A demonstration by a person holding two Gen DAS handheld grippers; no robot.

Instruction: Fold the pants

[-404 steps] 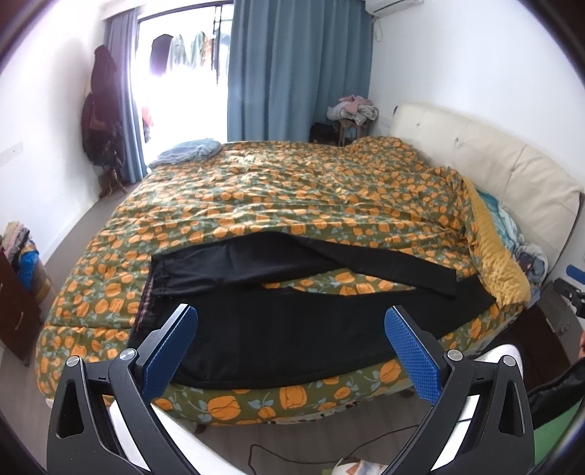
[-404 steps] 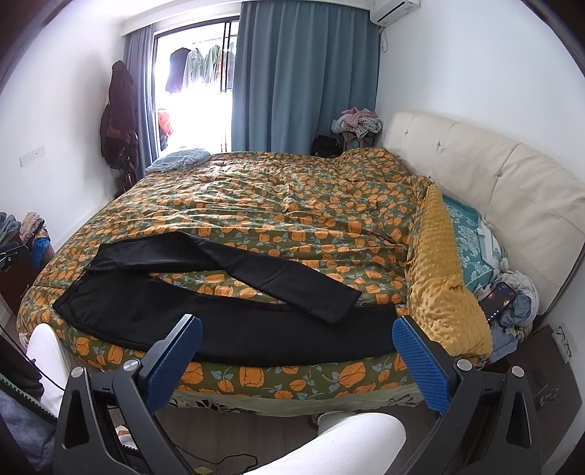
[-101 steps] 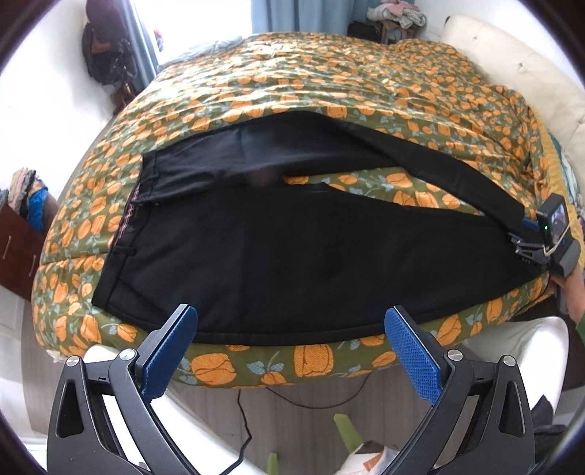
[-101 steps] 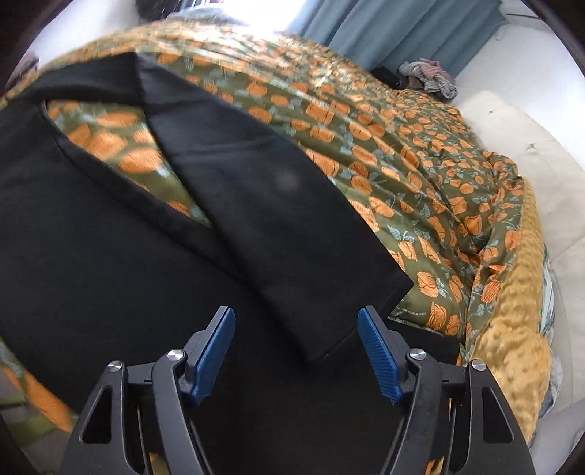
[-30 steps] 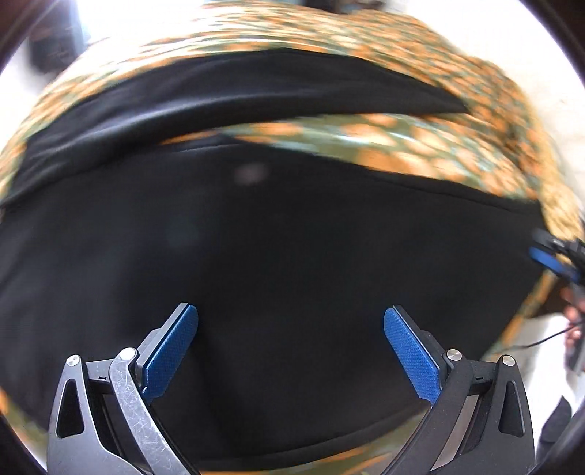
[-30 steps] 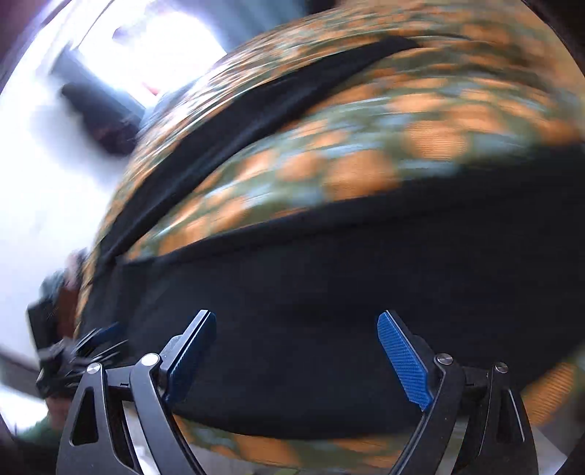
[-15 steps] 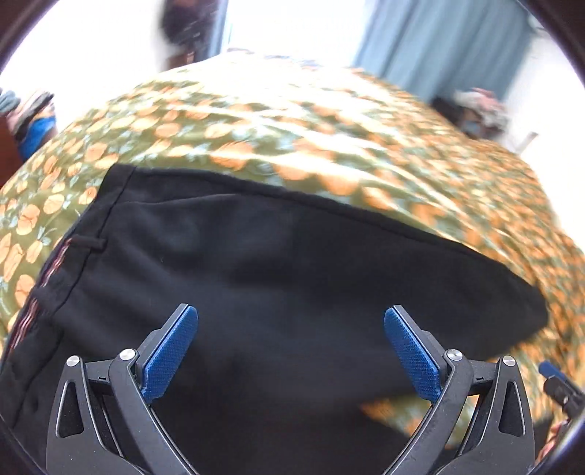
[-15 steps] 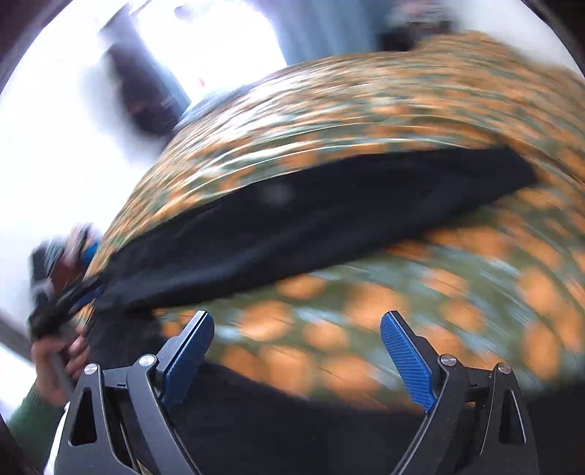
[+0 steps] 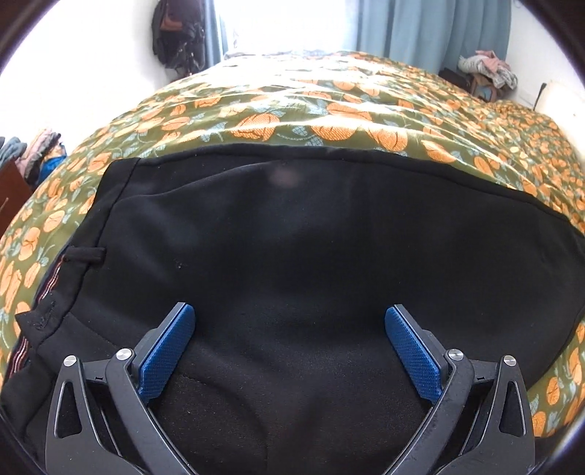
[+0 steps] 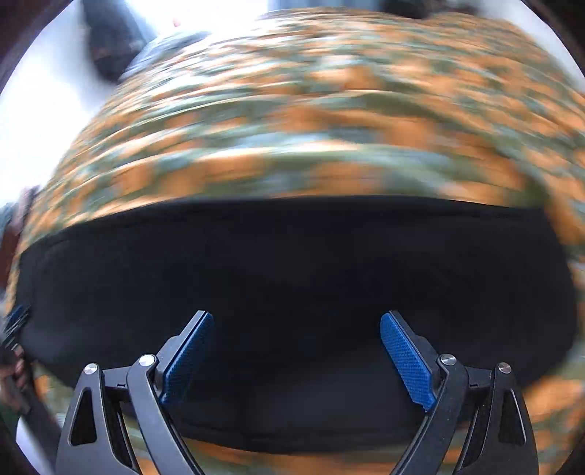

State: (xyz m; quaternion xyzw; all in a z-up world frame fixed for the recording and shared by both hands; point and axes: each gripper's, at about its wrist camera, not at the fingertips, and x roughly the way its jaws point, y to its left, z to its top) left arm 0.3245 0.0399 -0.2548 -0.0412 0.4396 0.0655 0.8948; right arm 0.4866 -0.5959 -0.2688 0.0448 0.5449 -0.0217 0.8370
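Note:
Black pants (image 9: 310,248) lie flat on the bed, one leg laid over the other, the waistband with its belt loop (image 9: 82,254) at the left. My left gripper (image 9: 290,341) hovers open just above the seat of the pants, nothing between its blue pads (image 9: 166,350). In the blurred right wrist view the same pants (image 10: 292,266) spread as a dark band across the bed. My right gripper (image 10: 296,350) stands open over them, its blue pads (image 10: 406,358) wide apart and empty. At that view's left edge a hand with the other gripper (image 10: 12,329) shows dimly.
The bed carries an olive quilt with orange flowers (image 9: 329,98). Blue curtains (image 9: 431,29) and a bright window stand behind it. Dark coats (image 9: 175,33) hang at the back left, a chair piled with clothes (image 9: 486,71) at the back right, more clothes (image 9: 40,153) at the left.
The far leg now lies folded over the near one. My left gripper has swung left toward the waistband. My right gripper has swept back over the pants, still blurred.

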